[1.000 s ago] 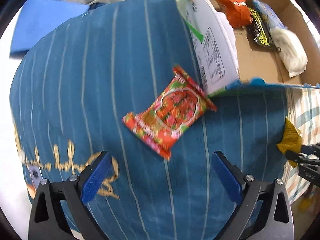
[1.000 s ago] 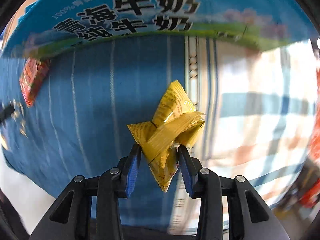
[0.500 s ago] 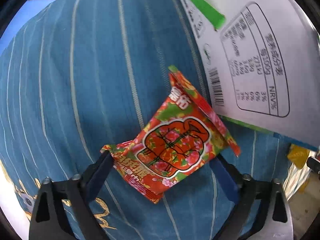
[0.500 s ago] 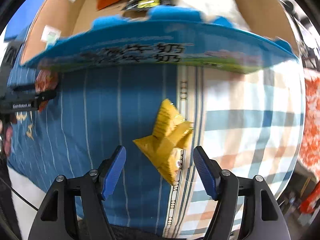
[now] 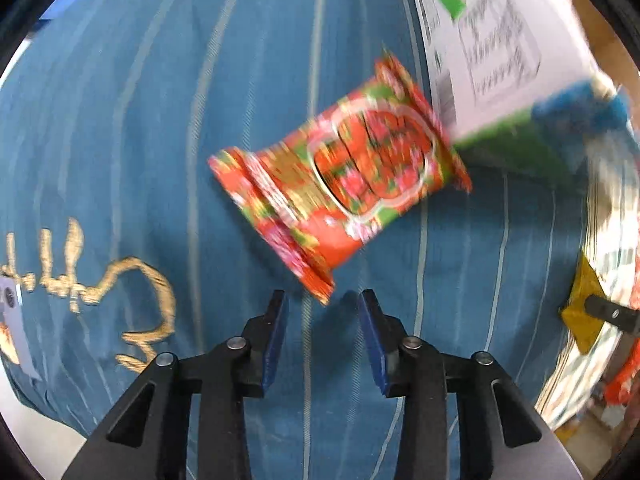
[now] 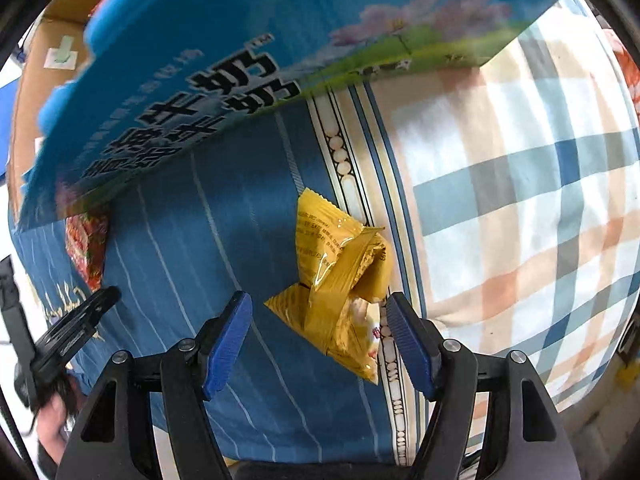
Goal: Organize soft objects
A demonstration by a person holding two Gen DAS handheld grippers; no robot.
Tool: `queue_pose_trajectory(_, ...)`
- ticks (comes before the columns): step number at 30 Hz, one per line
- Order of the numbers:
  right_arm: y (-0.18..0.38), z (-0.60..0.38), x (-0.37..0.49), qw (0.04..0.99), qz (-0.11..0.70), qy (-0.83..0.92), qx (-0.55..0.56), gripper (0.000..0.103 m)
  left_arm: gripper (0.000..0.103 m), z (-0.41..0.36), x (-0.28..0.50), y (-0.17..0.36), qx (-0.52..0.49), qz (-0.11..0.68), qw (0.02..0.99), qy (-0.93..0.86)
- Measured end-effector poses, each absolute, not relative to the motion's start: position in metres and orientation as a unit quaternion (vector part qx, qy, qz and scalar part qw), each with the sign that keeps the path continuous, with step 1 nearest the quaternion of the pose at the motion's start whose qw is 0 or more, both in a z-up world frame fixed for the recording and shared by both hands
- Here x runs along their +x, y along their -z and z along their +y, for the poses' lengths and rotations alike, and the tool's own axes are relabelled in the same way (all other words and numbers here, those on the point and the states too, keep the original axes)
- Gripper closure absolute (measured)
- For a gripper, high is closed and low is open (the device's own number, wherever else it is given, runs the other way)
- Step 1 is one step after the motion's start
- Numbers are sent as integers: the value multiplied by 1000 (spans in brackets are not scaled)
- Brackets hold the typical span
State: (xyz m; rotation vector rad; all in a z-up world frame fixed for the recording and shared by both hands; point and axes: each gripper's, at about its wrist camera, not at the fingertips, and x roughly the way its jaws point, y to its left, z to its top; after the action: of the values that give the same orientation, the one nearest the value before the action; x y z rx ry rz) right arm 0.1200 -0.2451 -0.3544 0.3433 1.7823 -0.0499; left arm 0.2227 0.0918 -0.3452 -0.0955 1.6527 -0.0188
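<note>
A red snack packet [image 5: 340, 184] lies on the blue striped bedcover [image 5: 120, 120], next to the milk carton box [image 5: 492, 48]. My left gripper [image 5: 322, 300] is narrowed, its pads either side of the packet's near corner; the frame is blurred and I cannot tell if they pinch it. A crumpled yellow packet [image 6: 340, 292] lies on the cover in the right wrist view. My right gripper [image 6: 320, 320] is open, with its blue pads on both sides of the yellow packet and apart from it. The red packet [image 6: 86, 248] shows at the left there.
The open cardboard box [image 6: 180, 80] with blue printed sides stands behind both packets. A plaid sheet [image 6: 520, 200] covers the right side. The yellow packet [image 5: 580, 304] and a right gripper finger [image 5: 612, 314] show at the right edge of the left wrist view.
My left gripper's jaws have narrowed from wide open around the red packet to close by its near corner. My right gripper let go of the yellow packet a second ago and stays open around it.
</note>
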Motion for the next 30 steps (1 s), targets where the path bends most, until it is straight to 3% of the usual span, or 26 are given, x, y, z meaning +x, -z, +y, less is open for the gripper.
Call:
queue_pose_trajectory(1,354,-245,121,616,774,22,143,31,54,92,215,343,-42,728,684,1)
queue_pose_trajectory(3,352,-245,123,617,775,18,131,31,36,93,218,333,-45,722,691,6)
queue_pose_trajectory(11,369,-200,118,611,789,-2,71,31,31,66,265,321,142,708,688,78)
queue_pose_trajectory(18,389,-176,115,599,798,2,67,31,24,69,319,342,86,746,647,128)
queue_pose_trajectory(23,385,-191,128,596,800,-2,65,31,25,71,342,359,46,765,622,162)
queue_pose_trajectory(27,383,-194,135,598,799,-3,62,31,47,69,350,361,43,752,640,154)
queue_pose_trajectory(30,381,-193,137,599,798,-3,62,31,56,68,306,358,75,738,656,138)
